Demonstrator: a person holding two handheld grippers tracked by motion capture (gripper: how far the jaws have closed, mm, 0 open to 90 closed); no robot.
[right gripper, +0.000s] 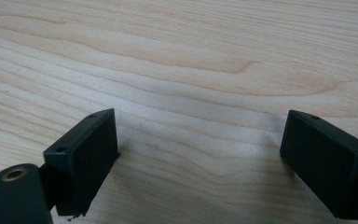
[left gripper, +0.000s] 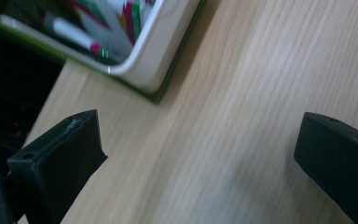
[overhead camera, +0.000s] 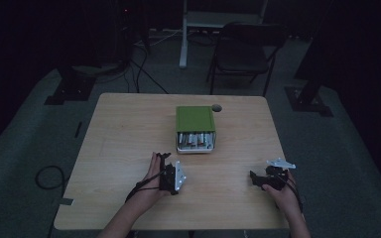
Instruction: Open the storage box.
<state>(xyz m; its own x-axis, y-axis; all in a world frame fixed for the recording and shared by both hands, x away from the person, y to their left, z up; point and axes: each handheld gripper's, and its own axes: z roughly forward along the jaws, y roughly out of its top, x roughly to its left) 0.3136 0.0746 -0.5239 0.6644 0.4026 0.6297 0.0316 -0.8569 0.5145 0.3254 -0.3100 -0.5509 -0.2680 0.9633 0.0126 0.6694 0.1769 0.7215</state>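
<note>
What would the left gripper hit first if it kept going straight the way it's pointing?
Probably the white tray of the green box, ahead and slightly to one side; only bare table lies between. Depth is unclear.

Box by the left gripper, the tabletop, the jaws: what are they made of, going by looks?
Box: white inner tray with a smooth, glossy rounded rim, probably plastic or enamelled tin; green outer shell looks matt.
Table: pale wood grain with a satin sheen, possibly laminate.
Left gripper and right gripper: jaws are matt black blocks, likely moulded or printed plastic, with small holes on top.
</note>
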